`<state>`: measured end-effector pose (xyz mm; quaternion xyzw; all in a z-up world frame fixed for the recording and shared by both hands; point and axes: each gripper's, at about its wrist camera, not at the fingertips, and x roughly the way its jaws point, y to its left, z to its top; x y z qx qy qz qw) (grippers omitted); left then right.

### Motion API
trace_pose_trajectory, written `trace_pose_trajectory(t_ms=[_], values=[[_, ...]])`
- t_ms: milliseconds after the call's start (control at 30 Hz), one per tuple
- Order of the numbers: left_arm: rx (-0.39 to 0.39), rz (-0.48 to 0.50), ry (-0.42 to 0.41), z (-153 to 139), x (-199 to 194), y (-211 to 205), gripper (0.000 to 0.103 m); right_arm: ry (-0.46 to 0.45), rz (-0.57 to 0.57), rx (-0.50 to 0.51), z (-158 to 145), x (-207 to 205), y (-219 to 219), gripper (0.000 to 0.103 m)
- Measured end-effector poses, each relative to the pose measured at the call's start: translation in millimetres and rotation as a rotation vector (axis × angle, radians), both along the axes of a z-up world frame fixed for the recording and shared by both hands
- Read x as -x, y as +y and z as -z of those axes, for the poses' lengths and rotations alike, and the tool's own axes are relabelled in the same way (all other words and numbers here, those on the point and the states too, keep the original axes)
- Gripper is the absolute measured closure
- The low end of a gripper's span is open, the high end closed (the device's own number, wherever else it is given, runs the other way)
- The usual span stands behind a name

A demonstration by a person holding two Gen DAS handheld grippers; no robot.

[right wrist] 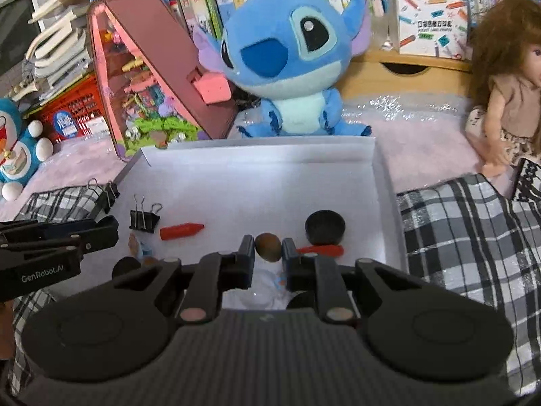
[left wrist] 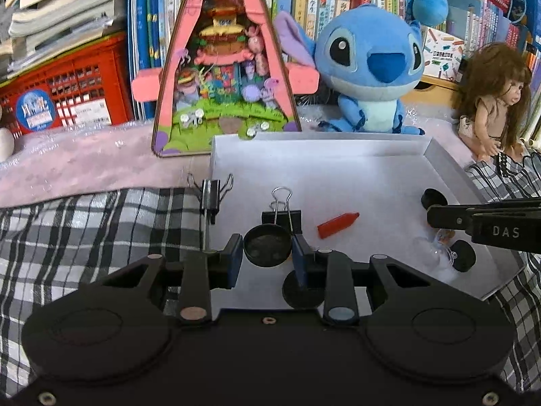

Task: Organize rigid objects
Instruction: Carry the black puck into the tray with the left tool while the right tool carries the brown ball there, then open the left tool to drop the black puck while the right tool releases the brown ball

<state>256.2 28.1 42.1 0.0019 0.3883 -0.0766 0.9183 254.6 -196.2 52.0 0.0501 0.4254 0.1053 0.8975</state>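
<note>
Crayon (left wrist: 338,225) lies flat, tip pointing right.

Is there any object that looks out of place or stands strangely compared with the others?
Yes. One black binder clip sits on the left wall of the white tray, apparently clamped to it, while the other binder clip and the red crayon lie inside on the tray floor.
</note>
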Motion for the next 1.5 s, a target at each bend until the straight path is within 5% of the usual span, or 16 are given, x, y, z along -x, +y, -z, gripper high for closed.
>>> trace_pose_trajectory(t_ms=[367, 1000, 1100, 1500], values=[[-0.025, -0.01, 0.013, 12.9, -5.4, -1.5, 0.074, 0.047, 0.009, -0.024, 18.0, -9.5, 5.3, 0.082], [-0.058, -0.017, -0.014, 18.8, -3.7, -11.4, 0.073, 0.001, 0.006, 0.021, 21.8, -5.0, 12.3, 0.082], [-0.049, -0.019, -0.012, 18.0, -3.4, -11.1, 0.072, -0.01, 0.006, 0.031, 21.7, -2.8, 13.7, 0.075], [-0.075, -0.02, -0.051, 4.0, 13.5, -11.4, 0.048, -0.058, 0.042, -0.02, 7.9, 10.1, 6.4, 0.059]])
